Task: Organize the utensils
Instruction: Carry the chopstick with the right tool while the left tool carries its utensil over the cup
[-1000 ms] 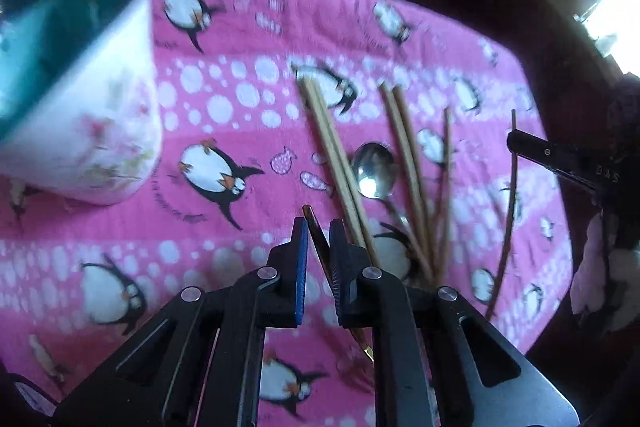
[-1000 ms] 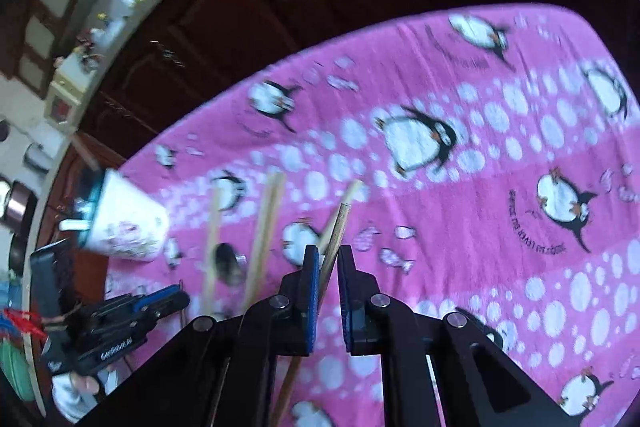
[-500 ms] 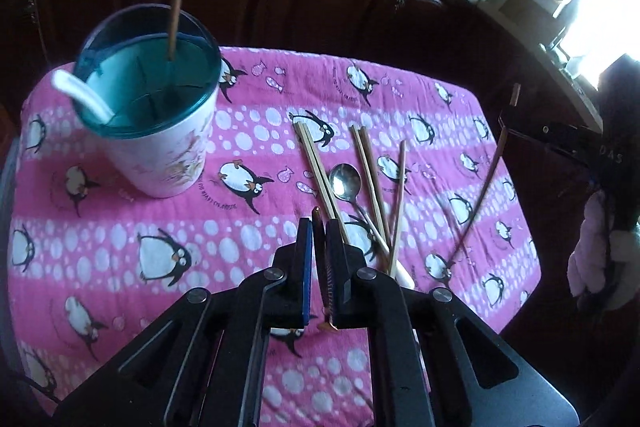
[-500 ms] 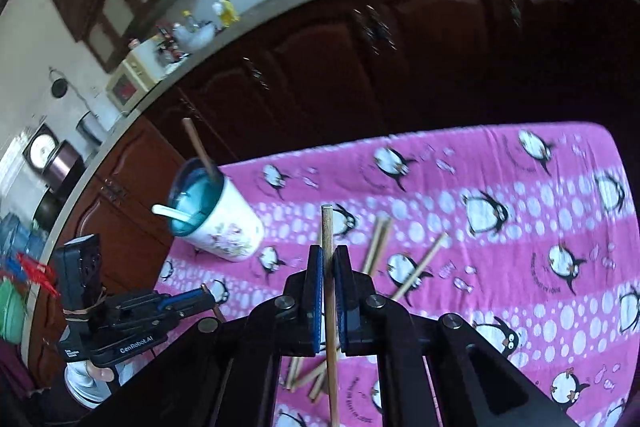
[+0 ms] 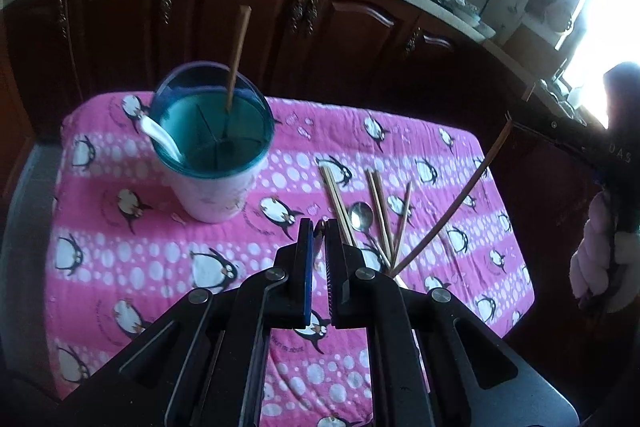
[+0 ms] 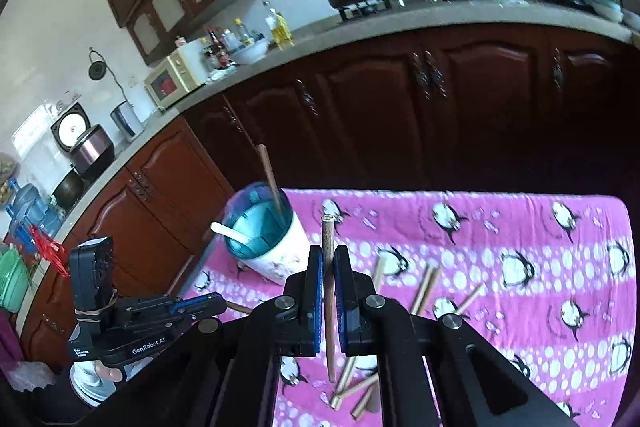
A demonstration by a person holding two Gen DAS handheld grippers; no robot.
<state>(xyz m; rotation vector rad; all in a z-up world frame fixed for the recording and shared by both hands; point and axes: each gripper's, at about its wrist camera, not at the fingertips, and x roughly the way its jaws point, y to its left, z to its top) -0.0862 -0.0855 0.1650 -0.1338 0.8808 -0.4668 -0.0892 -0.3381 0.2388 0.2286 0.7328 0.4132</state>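
Observation:
A white cup (image 5: 216, 195) with a teal inside stands at the back left of the pink penguin cloth (image 5: 132, 235). It holds one chopstick (image 5: 237, 59) and a white spoon (image 5: 158, 135). My left gripper (image 5: 318, 227) hovers above the cloth, shut on a thin golden-brown utensil whose tip shows between the pads. Just past it lie several chopsticks (image 5: 338, 195) and a metal spoon (image 5: 362, 217). My right gripper (image 6: 328, 251) is shut on a single chopstick (image 6: 329, 307), held nearly upright above the cloth, right of the cup (image 6: 272, 255). The left gripper (image 6: 222, 301) shows at lower left.
Dark wooden cabinets (image 5: 340, 27) and a counter with a stove and pans run behind the table. The cloth ends at the table edges on the left and right. A hand in a fluffy pale sleeve (image 5: 596, 255) holds the right gripper (image 5: 516, 121) at the right edge.
Both grippers rose and drew back from the cloth. The right one lifted its chopstick and turned it upright. The left one lifted its thin utensil clear of the cloth.

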